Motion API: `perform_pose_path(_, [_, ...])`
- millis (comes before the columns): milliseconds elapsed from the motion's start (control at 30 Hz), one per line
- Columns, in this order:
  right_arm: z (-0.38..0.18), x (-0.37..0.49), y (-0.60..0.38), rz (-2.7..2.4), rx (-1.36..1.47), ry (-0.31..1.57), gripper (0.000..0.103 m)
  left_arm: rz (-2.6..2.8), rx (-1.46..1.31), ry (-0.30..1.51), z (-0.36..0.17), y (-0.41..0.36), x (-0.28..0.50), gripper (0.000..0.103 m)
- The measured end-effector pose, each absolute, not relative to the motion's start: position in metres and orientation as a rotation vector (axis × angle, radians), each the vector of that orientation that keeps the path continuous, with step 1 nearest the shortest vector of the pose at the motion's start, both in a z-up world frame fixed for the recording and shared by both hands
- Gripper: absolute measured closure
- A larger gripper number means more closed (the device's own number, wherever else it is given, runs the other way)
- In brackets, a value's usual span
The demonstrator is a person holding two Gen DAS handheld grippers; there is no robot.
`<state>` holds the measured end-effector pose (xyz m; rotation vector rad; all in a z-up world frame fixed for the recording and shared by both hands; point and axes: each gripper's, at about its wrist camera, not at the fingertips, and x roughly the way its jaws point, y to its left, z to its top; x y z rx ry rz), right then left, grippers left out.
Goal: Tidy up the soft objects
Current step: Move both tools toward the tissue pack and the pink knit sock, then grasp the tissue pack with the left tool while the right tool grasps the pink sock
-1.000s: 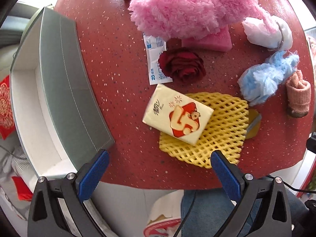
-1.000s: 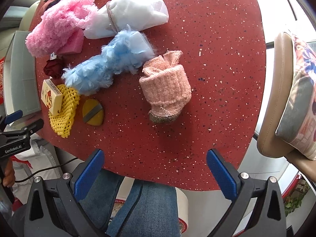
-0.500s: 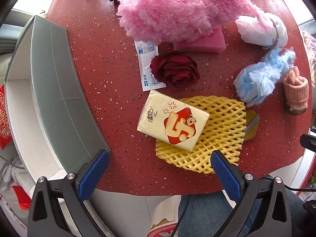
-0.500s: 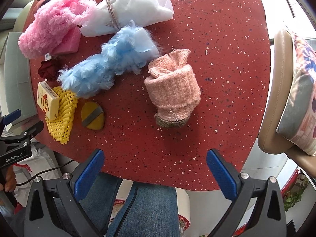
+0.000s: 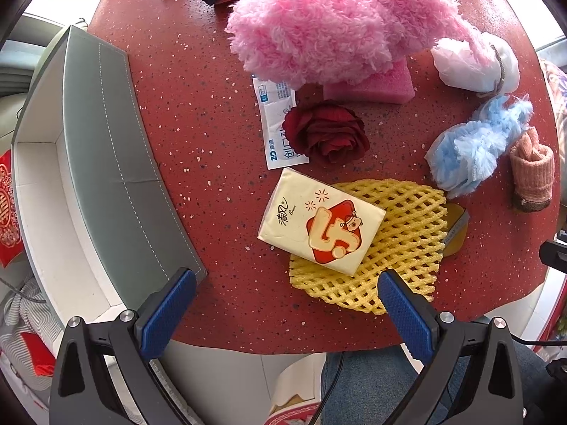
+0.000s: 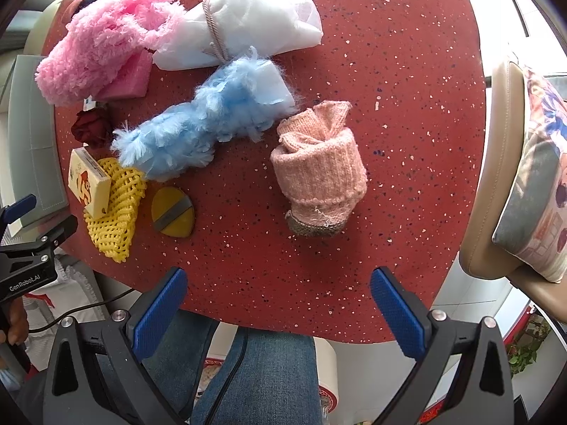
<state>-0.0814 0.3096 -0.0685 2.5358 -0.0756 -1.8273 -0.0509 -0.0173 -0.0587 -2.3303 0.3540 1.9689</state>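
A tissue pack (image 5: 320, 225) lies on a yellow foam net (image 5: 382, 244) on the red table (image 5: 198, 141). My left gripper (image 5: 287, 304) is open and empty, just in front of the pack. A red rose (image 5: 326, 132), a pink fluffy item (image 5: 336, 24), a pink sponge (image 5: 372, 86), a blue fluffy item (image 6: 212, 120), a white bundle (image 6: 248, 24) and a rolled pink sock (image 6: 319, 170) lie around. My right gripper (image 6: 278, 304) is open and empty, in front of the sock.
A grey box (image 5: 102, 163) with a white inside stands at the table's left edge. A white sachet (image 5: 276, 124) lies by the rose. A yellow puff (image 6: 172, 211) lies by the net. A chair with a cushion (image 6: 531, 177) stands at the right.
Both grippers have moved forward over the table toward the objects. Both stay open. Nothing on the table has moved.
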Motion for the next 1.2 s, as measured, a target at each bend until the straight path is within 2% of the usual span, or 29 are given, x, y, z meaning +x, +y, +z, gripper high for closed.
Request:
perform_pose_path(500, [-0.072,-0.075,0.313,-1.854,2.537,-0.103,0.000,1.965,-2.354,0.298,-0.063,-0.019,-0.056,0.000])
perform_pose_path(1000, [-0.085,-0.066,0.318,-1.922,2.509,-0.111,0.000,1.965,-2.288,0.396,-0.087,-0.008,-0.070,0.000])
perform_pose_path(1100, [-0.090,-0.070,0.319,-1.946,2.498,-0.068,0.000,1.960,-2.284,0.391,-0.097,-0.008,-0.071,0.000])
perform_pose_path(1200, [-0.096,-0.076,0.326,-1.974,2.487,-0.112,0.000,1.960,-2.278,0.359,-0.104,-0.008,-0.073,0.000])
